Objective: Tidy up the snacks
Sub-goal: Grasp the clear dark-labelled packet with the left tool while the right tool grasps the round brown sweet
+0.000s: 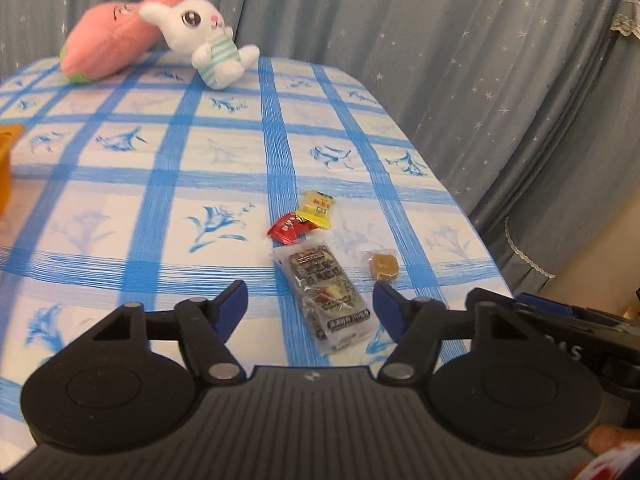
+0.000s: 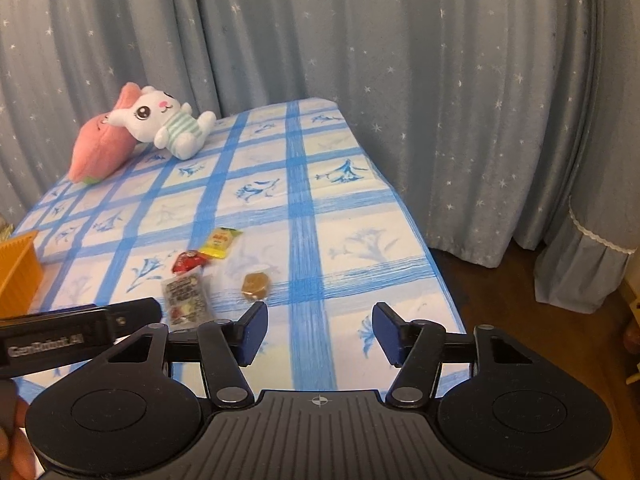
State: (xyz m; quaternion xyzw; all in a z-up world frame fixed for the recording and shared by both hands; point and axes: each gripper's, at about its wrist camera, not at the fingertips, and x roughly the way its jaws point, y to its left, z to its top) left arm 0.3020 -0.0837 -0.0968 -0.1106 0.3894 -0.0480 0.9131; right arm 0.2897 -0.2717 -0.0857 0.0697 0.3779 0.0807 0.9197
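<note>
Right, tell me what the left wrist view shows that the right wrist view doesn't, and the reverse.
Only the left wrist view: the left gripper from behind, open, the silver snack packet between its fingers, untouched.

Only the right wrist view: the right gripper from behind, open over bare cloth, and dark floor beside the table.

Both: the yellow packet, red packet, wrapped brown candy, orange basket, plush rabbit.

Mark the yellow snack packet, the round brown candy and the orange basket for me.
yellow snack packet [image 1: 318, 209], left wrist view, middle of the wrapper.
round brown candy [image 2: 255, 283], right wrist view, centre of the candy.
orange basket [image 2: 18, 270], right wrist view, on its ribbed side wall.
</note>
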